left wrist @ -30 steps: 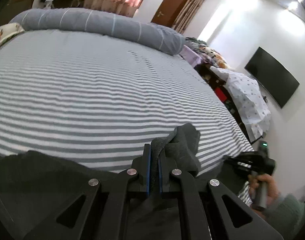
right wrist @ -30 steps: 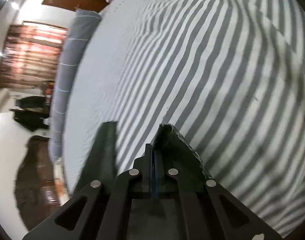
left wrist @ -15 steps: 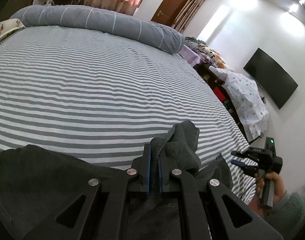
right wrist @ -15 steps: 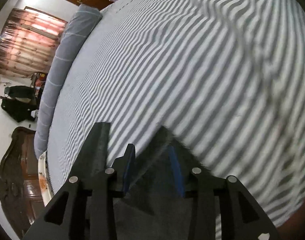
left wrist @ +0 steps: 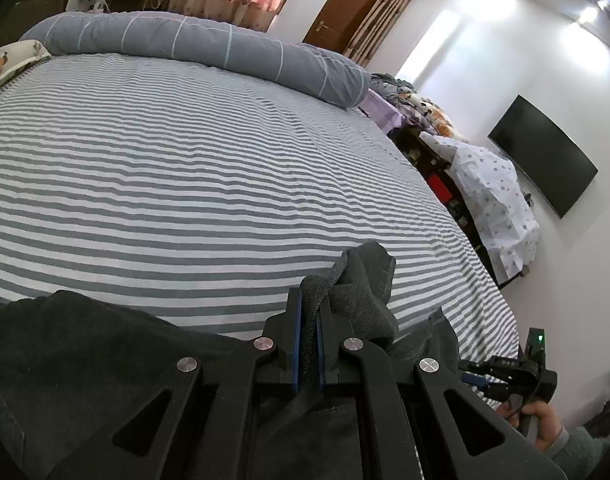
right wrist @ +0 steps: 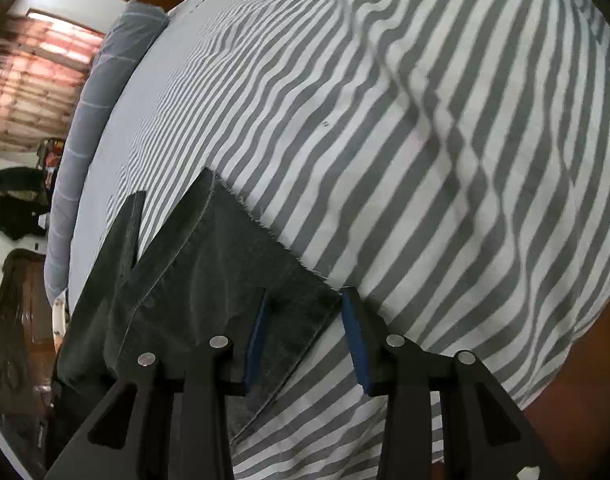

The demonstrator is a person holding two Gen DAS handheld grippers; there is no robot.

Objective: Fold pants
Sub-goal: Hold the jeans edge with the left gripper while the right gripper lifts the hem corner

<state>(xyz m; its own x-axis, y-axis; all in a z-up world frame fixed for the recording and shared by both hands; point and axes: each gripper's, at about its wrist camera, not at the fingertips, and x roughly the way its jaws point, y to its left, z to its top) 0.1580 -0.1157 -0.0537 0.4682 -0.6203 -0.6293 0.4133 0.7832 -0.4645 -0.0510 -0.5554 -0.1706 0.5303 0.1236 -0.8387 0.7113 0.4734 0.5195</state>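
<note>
Dark grey denim, the pants (right wrist: 209, 292) lie at the near edge of the bed (left wrist: 193, 184), one hemmed leg end flat on the grey-and-white striped sheet (right wrist: 405, 128) and a second leg end showing as a narrow strip beside it. The right gripper (right wrist: 305, 340), which a second ago was pressed together on this cloth and half a second ago had begun to part, now stands spread wide, its blue pads on either side of the leg's corner and gripping nothing. The left gripper (left wrist: 309, 320) is unchanged through all three moments, pinching a bunched fold of the pants (left wrist: 357, 284) between its blue pads, with more dark cloth heaped beneath it. In the left view the right hand (left wrist: 545, 424) has drawn lower and nearer the bed's edge. A long grey bolster (left wrist: 209, 48) lies across the far side; a dark television (left wrist: 545, 160) hangs on the white wall. No readable writing shows.
</note>
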